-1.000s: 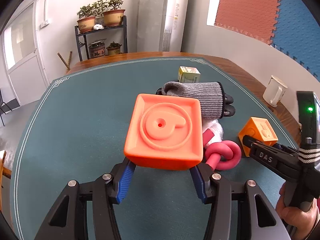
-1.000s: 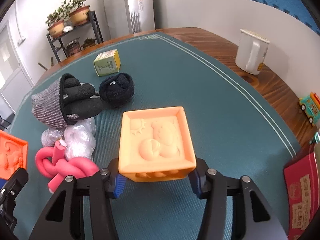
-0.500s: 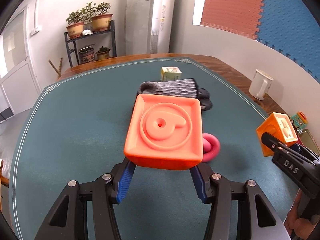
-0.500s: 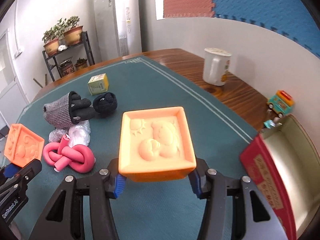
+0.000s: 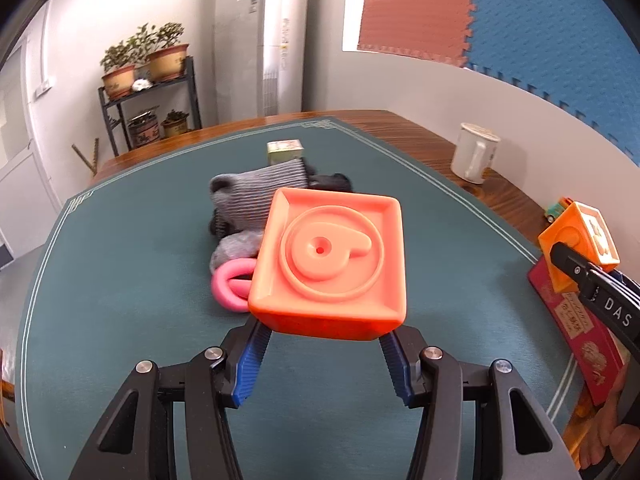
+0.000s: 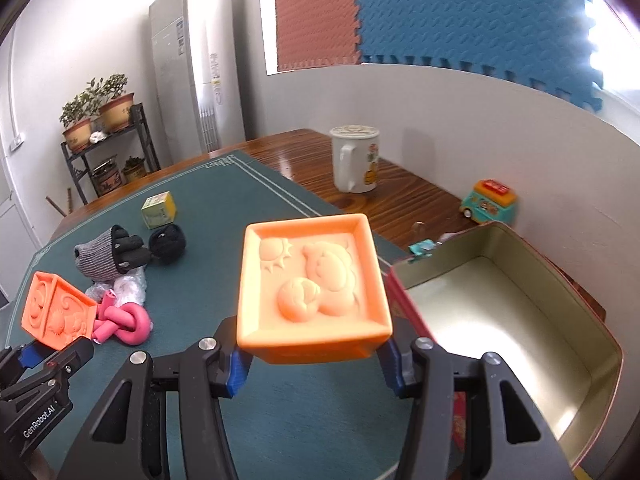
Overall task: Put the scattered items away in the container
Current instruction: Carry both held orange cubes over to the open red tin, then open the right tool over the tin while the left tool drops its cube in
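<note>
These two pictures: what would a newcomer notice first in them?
Two bright blocks held in the air: the left claw grips a reddish-orange block, the right claw a paler orange block. Next, the open tin box at the right, its inside bare.

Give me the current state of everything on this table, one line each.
left gripper: shut on red-orange block, lifted
right gripper: shut on orange block, lifted
tin box: open, empty
pink foam tube: knotted, on mat
grey glove: lying on mat
mug: upright, lidded
</note>
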A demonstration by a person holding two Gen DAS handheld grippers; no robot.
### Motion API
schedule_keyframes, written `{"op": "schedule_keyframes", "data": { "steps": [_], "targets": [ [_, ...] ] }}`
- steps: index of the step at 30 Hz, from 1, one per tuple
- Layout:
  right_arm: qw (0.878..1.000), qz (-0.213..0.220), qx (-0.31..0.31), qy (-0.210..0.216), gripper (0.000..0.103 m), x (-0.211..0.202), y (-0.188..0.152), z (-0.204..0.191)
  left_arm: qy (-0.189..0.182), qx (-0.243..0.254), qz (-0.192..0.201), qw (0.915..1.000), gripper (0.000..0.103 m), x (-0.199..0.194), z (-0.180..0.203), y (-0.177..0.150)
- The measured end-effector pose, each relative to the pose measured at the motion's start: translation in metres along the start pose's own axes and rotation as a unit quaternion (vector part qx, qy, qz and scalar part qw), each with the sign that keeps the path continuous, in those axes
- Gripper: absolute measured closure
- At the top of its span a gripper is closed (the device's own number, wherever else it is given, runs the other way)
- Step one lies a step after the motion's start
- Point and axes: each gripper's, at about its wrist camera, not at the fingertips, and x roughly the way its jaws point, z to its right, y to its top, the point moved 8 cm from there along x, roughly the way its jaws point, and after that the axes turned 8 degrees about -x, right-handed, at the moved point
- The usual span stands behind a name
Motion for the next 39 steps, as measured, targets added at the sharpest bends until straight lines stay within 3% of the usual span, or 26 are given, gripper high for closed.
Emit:
{"op": "schedule_keyframes", "data": {
  "steps": [17, 30, 31, 34, 39],
  "targets": [
    [0.993, 0.007, 0.096, -0.067, 0.046, -0.023, -0.024, 0.128, -0.045, 0.086, -0.013, 0.9952, 0.048, 0.000, 0.114, -0.013],
    [0.988, 0.002, 0.114, -0.107, 0.045, -0.035, -0.044, 0.184, -0.101, 0.137, -0.006, 0.9855, 0.048, -0.011, 0.207, -0.011],
    [0.987, 0.003, 0.115, -0.111, 0.043, -0.037, -0.045, 0.187, -0.102, 0.139, -0.006, 0.9850, 0.048, -0.011, 0.211, -0.011],
    [0.985, 0.013, 0.115, -0.125, 0.020, -0.043, -0.046, 0.193, -0.106, 0.147, -0.007, 0.9835, 0.048, -0.009, 0.224, -0.011],
    [0.982, 0.026, 0.119, -0.142, 0.020, -0.055, -0.048, 0.202, -0.113, 0.161, -0.008, 0.9804, 0.048, -0.007, 0.245, -0.012]
  ]
}}
